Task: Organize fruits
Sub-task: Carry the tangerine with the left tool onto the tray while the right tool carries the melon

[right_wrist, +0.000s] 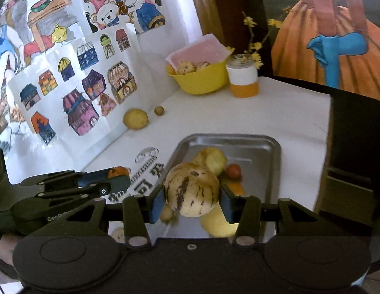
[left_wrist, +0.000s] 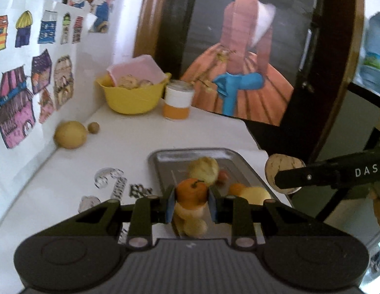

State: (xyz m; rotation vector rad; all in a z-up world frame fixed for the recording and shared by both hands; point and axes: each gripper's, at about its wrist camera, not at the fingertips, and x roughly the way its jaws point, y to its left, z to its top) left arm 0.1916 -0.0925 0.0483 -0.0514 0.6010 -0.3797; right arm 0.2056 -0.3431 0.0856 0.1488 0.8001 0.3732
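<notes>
Overhead, each gripper (left_wrist: 192, 202) holds fruit (tangerine (left_wrist: 192, 191), striped melon (right_wrist: 191, 189)) above the white table's (left_wrist: 131, 147) steel tray (right_wrist: 271, 147).

A white worktop (right_wrist: 288, 112) is filling the middle of the room, catching soft daylight. To its left, a white wall (left_wrist: 96, 49) is standing flush against it, carrying children's drawings of coloured houses (right_wrist: 77, 90) and a cartoon figure with a teddy bear (right_wrist: 116, 5). Behind the worktop, a large dark painting of a figure in an orange skirt (left_wrist: 241, 56) is leaning in a brown wooden frame (left_wrist: 347, 78).
</notes>
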